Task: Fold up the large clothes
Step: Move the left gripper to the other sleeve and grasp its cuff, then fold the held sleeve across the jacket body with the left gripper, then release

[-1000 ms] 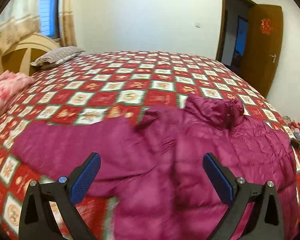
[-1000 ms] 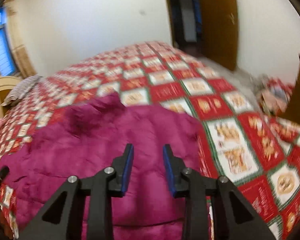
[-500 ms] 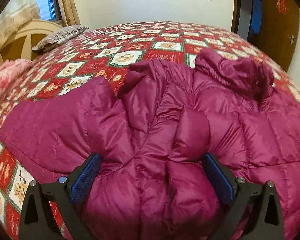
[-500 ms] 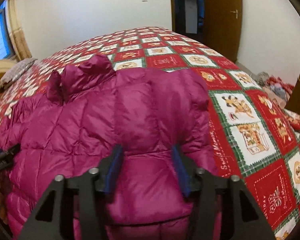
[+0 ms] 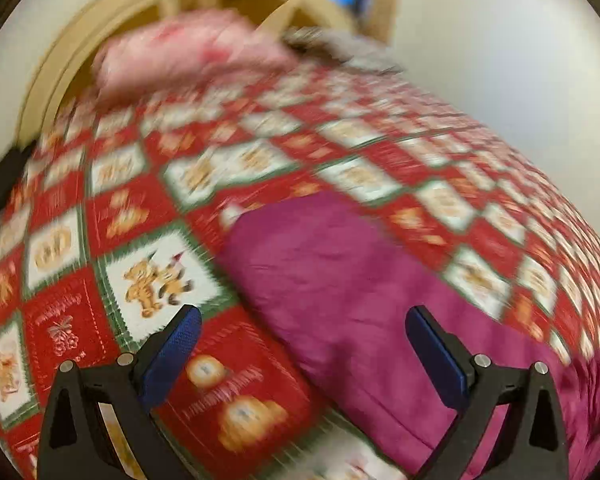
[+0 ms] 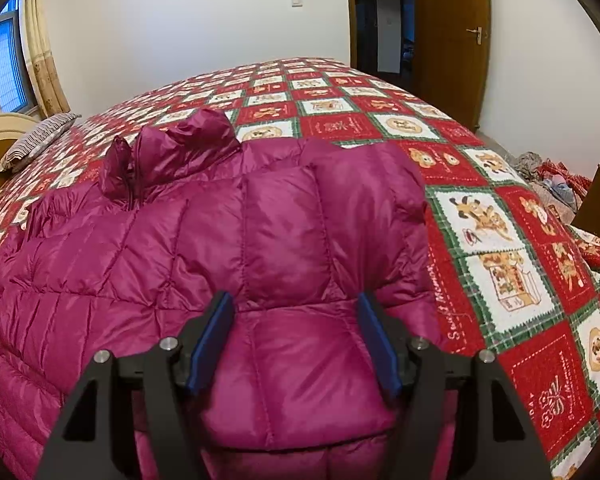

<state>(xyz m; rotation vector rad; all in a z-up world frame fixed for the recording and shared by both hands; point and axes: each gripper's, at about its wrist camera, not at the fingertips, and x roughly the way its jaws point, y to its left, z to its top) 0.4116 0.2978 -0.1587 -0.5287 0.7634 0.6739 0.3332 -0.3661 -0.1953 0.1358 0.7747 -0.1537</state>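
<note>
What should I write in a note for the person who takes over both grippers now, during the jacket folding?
Left gripper: open, empty, above the unfolded sleeve lying flat on the bedspread; the view is blurred.
Right gripper: jaws opening, the folded sleeve between them, not pinched.
Jacket: spread on the bed, collar toward the far side.
Done: one sleeve folded over the body.
Left: fold the other sleeve, then probably the body.

Glossy quilted jacket, matt bedspread
</note>
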